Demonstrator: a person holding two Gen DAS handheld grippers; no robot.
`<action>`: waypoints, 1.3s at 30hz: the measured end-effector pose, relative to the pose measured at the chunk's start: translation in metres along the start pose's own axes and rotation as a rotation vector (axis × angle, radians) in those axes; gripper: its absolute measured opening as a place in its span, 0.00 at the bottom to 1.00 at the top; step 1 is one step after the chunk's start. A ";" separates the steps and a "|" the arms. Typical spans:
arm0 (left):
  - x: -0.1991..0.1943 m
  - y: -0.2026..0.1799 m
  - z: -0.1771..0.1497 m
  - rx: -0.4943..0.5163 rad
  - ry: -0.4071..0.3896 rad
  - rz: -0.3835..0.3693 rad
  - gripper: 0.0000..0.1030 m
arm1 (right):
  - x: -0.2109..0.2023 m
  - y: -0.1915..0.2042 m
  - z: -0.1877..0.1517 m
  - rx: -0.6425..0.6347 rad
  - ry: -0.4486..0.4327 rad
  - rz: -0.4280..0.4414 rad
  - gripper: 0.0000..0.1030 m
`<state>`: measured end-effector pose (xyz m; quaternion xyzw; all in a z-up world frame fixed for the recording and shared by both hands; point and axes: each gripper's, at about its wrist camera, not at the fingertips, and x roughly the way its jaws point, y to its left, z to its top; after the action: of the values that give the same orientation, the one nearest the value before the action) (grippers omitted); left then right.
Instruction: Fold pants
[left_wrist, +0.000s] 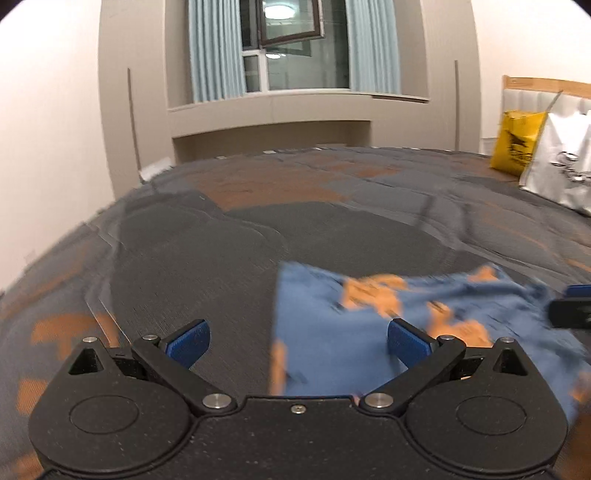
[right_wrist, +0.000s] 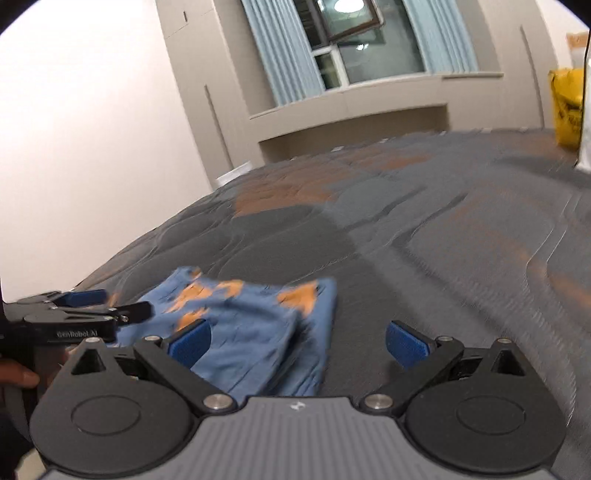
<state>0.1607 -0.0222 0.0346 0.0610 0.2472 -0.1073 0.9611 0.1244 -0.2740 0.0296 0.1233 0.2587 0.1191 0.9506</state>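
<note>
Blue pants with orange patches (left_wrist: 373, 325) lie flat in a folded bundle on the bed cover, blurred by motion. My left gripper (left_wrist: 299, 343) hangs open above the bundle's left edge, nothing between its blue pads (left_wrist: 190, 341). In the right wrist view the same pants (right_wrist: 251, 328) lie at lower left. My right gripper (right_wrist: 299, 343) is open too, over the bundle's right edge, holding nothing. The left gripper (right_wrist: 99, 306) shows from the side at the far left, a hand under it. The right gripper's tip (left_wrist: 570, 308) pokes in at the right edge of the left wrist view.
The bed has a grey and orange quilted cover (left_wrist: 258, 221). A yellow bag (left_wrist: 517, 142) and a white bag (left_wrist: 561, 166) stand at the headboard on the right. Beyond the bed are a window with blue curtains (left_wrist: 295, 48) and a white wall at left.
</note>
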 end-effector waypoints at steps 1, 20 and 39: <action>-0.003 -0.003 -0.005 -0.004 0.009 -0.014 0.99 | 0.000 0.004 -0.005 -0.025 0.015 -0.030 1.00; -0.008 0.002 -0.038 -0.135 0.035 -0.072 1.00 | -0.011 0.012 -0.031 -0.047 -0.003 -0.074 1.00; -0.008 0.002 -0.039 -0.137 0.032 -0.071 1.00 | -0.011 0.012 -0.032 -0.042 -0.005 -0.071 1.00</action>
<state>0.1362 -0.0121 0.0048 -0.0122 0.2713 -0.1234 0.9545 0.0966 -0.2599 0.0118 0.0944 0.2581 0.0902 0.9572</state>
